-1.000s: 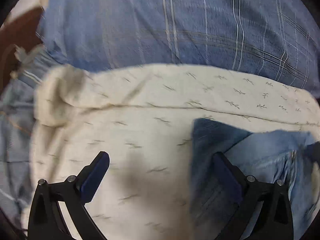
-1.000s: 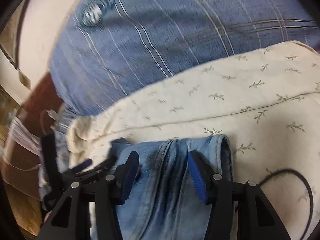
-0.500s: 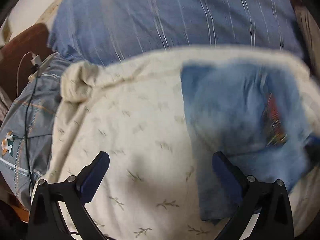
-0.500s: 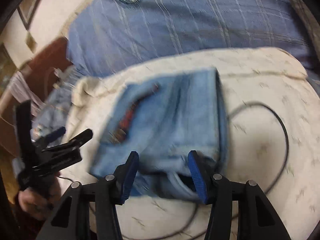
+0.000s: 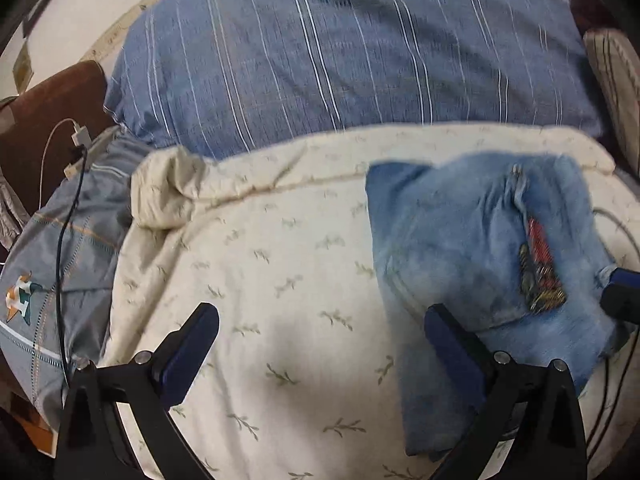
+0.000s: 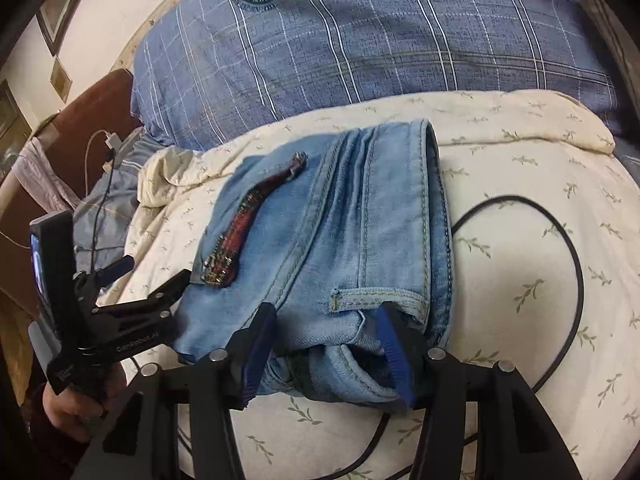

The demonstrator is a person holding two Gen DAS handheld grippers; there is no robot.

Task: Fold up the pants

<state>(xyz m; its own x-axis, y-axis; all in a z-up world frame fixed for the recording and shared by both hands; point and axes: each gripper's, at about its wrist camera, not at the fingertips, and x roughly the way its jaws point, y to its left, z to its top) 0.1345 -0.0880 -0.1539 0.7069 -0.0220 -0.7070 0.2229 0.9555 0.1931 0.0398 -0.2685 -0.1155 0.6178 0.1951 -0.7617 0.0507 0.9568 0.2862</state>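
Folded light-blue jeans point(image 6: 352, 220) lie on a cream leaf-print blanket point(image 6: 520, 152), with a red patterned strip point(image 6: 248, 220) across their left side. My right gripper point(image 6: 325, 320) stands half open at the jeans' near end. The bunched waistband fabric lies between its blue pads, and I see no squeeze on it. In the left wrist view the jeans point(image 5: 460, 240) are at the right. My left gripper point(image 5: 320, 320) is wide open over bare blanket point(image 5: 260, 280), its right finger overlapping the jeans' left edge. A hand holds the left gripper point(image 6: 152, 272) left of the jeans.
A big blue plaid pillow point(image 6: 380, 40) fills the far side of the bed. A black cable point(image 6: 560, 220) loops over the blanket right of the jeans. At the left are a grey pillow point(image 5: 52, 280), a white charger and cable point(image 5: 78, 136) and brown furniture point(image 5: 48, 112).
Both grippers have drawn back from the far pillow, so the whole folded jeans now show. The left gripper shifted left off the jeans. Neither jaw width changed.
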